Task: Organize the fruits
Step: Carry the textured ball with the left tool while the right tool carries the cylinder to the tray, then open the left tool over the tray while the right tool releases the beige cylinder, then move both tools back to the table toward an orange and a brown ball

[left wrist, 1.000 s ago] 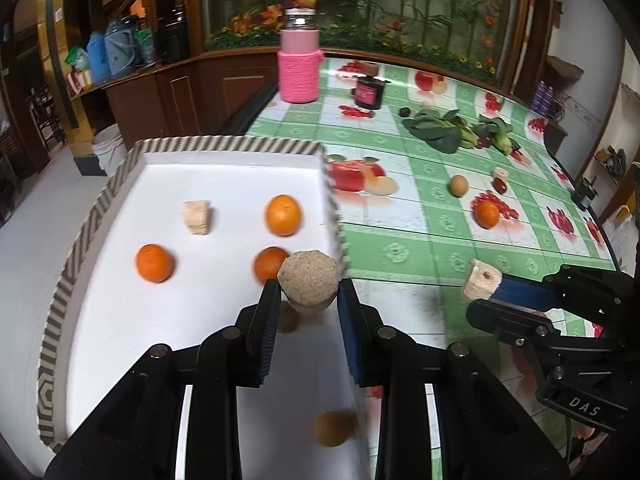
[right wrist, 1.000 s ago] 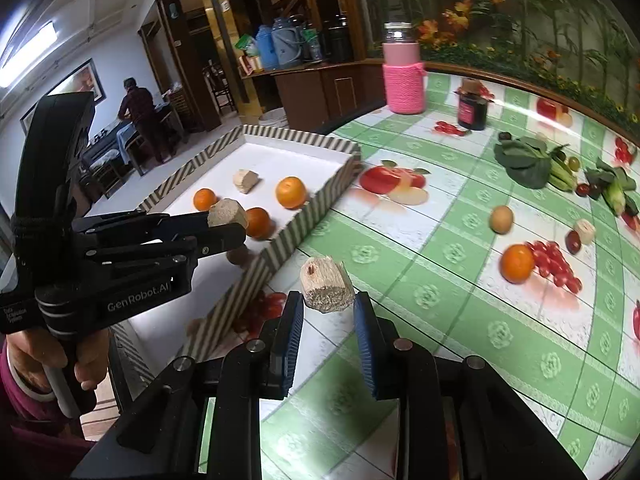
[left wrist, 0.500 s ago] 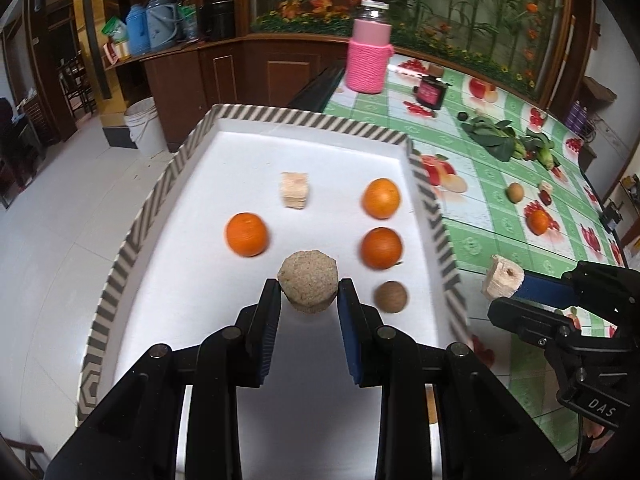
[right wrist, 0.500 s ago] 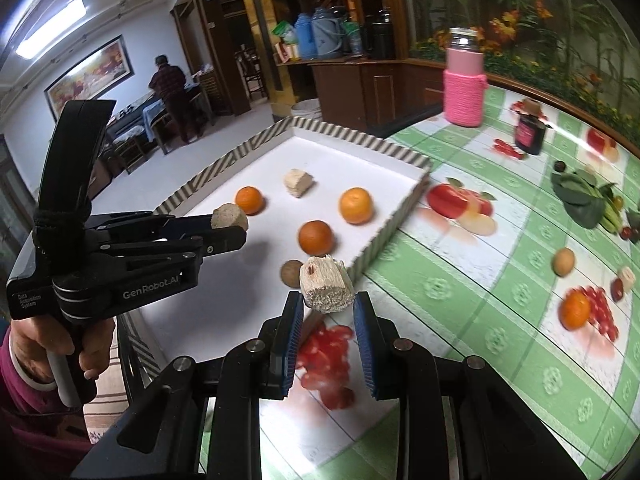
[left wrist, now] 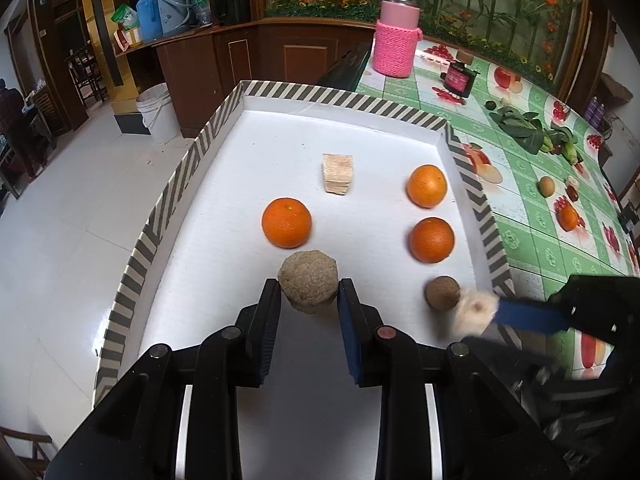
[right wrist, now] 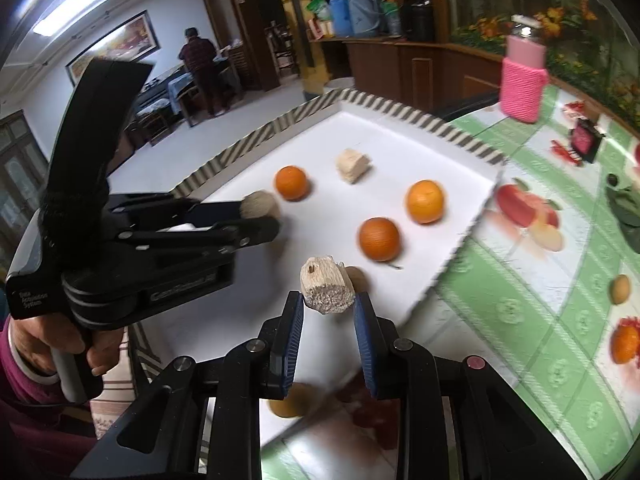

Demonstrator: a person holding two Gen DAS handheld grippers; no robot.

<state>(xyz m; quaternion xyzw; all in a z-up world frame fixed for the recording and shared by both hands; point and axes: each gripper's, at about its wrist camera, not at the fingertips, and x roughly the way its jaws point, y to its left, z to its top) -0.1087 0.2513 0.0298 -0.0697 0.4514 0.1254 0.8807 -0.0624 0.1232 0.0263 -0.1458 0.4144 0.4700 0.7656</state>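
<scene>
Now the left gripper (left wrist: pixel 308 292) pinches a round tan chunk (left wrist: pixel 308 282) over the striped tray (left wrist: pixel 168 196); the right gripper (right wrist: pixel 328 308) pinches a pale fibrous chunk (right wrist: pixel 326 284) beside three oranges (right wrist: pixel 379 239).

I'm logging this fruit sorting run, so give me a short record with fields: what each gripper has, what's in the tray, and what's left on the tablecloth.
left gripper: shut on a round tan chunk, above the tray
right gripper: shut on a pale fibrous chunk, at the tray's near corner
tray: white, striped rim
in tray: three oranges, a pale block, a small brown round fruit
on tablecloth: an orange, a brown egg-shaped item, leafy greens, a pink-sleeved jar
</scene>
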